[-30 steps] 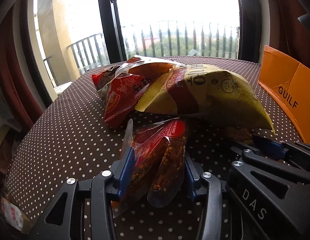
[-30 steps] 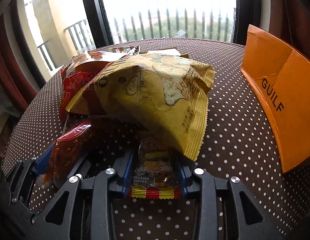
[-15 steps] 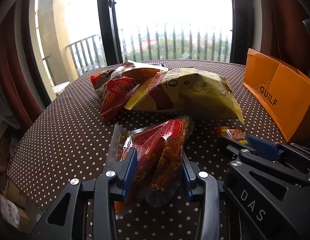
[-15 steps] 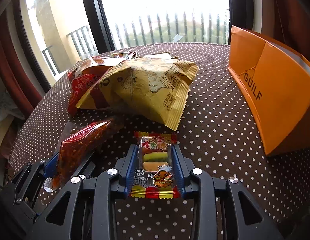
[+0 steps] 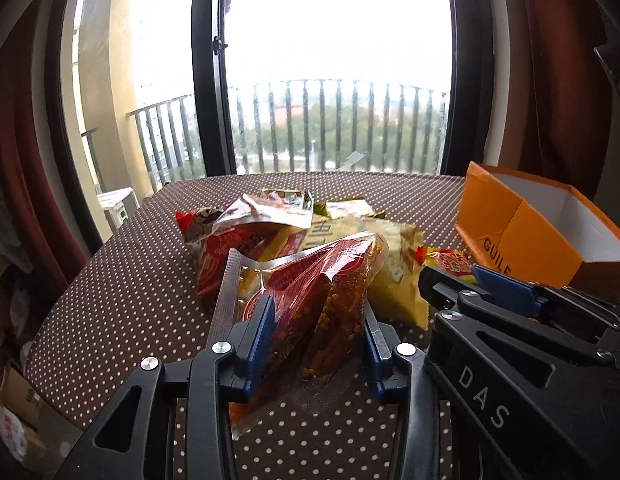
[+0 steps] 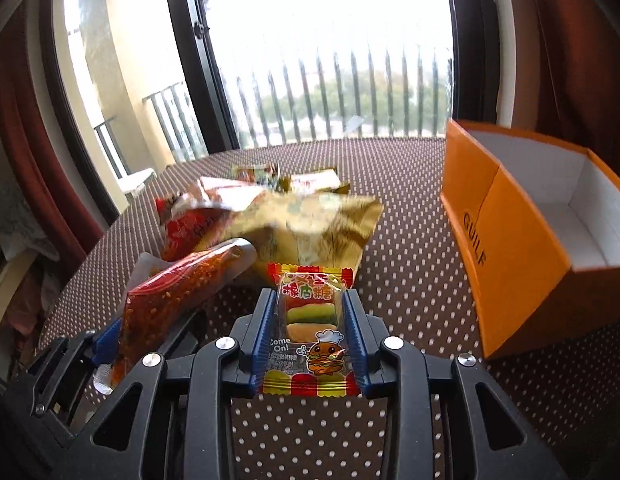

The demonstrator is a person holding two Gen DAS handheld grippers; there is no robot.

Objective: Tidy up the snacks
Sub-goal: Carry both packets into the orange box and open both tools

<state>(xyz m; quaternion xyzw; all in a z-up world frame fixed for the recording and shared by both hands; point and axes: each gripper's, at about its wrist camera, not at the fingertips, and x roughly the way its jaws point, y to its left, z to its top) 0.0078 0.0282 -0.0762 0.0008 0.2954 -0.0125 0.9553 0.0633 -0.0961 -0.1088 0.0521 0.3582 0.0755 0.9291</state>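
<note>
My left gripper [image 5: 316,312] is shut on a clear and red bag of fried beans [image 5: 322,292], which hangs off the dotted table [image 5: 129,280]. The same bean bag [image 6: 177,292] shows at the left of the right wrist view. My right gripper [image 6: 310,320] is shut on a small burger gummy packet [image 6: 310,320], also lifted; that packet [image 5: 446,262] peeks out beside the left one. Behind both lies a pile with a large yellow chip bag [image 6: 310,224] and red packets [image 5: 225,256]. An open orange box [image 6: 522,232] stands at the right, its white inside empty.
The round table's left edge [image 5: 69,300] drops to clutter and cartons on the floor [image 5: 13,412]. A tall window with a balcony railing [image 5: 330,128] is behind the table. Red curtains hang on both sides.
Both grippers have risen with their packets, which now hang above the table. The snack pile looks lower and farther, and the inside of the orange box has come into sight.
</note>
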